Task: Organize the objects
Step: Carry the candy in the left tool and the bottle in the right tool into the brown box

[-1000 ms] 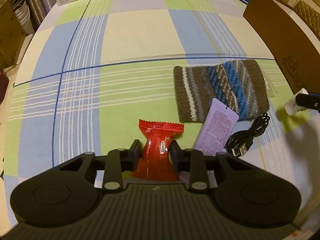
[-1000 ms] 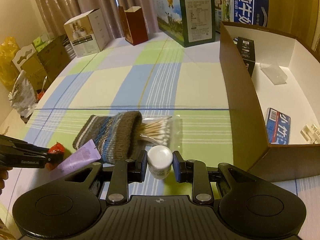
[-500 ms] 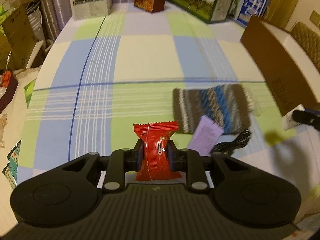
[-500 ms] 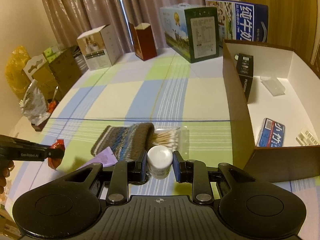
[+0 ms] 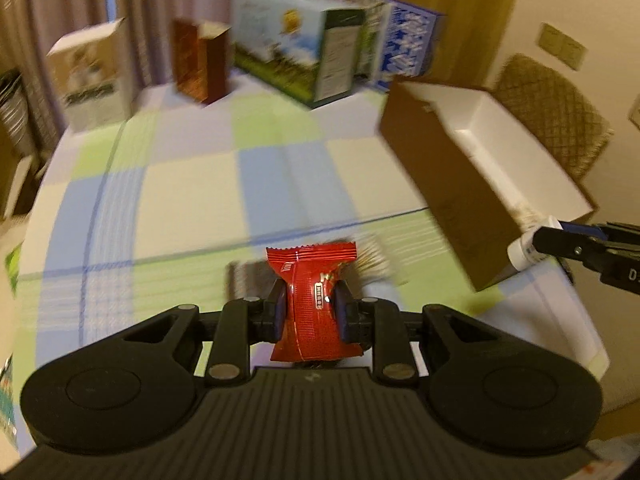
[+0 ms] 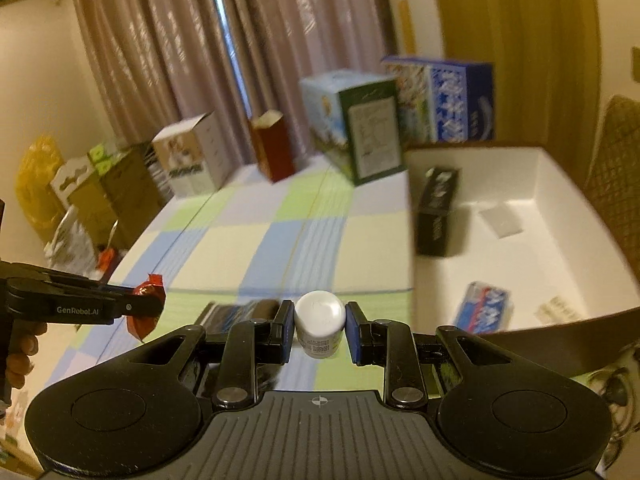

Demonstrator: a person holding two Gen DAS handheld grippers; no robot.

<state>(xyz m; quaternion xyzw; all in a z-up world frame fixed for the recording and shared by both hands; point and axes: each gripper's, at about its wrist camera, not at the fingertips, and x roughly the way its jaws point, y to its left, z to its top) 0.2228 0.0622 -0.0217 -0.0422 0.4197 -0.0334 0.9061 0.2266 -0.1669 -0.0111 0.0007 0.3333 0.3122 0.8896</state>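
My left gripper [image 5: 310, 307] is shut on a red snack packet [image 5: 310, 300] and holds it above the checked tablecloth; the packet [image 6: 146, 308] also shows at the left of the right wrist view. My right gripper [image 6: 319, 330] is shut on a small white bottle [image 6: 319, 322], seen again at the right edge as the white bottle [image 5: 522, 249]. Below the packet, a striped knitted pouch [image 5: 250, 278] and a bag of cotton swabs [image 5: 372, 262] lie blurred on the cloth. The brown open box [image 6: 516, 256] with white inside stands to the right.
Inside the box lie a black carton [image 6: 438, 210], a blue packet [image 6: 484, 306] and a clear wrapper [image 6: 502, 220]. Cartons [image 5: 304, 46] line the table's far edge before curtains. A chair [image 5: 552, 112] stands behind the box. A person's hand [image 6: 20, 354] holds the left gripper.
Both grippers have risen and tilted up with their loads. The left jaws closed tighter on the red packet and lifted it off the cloth. The pouch, tube and cable slid down out of sight.
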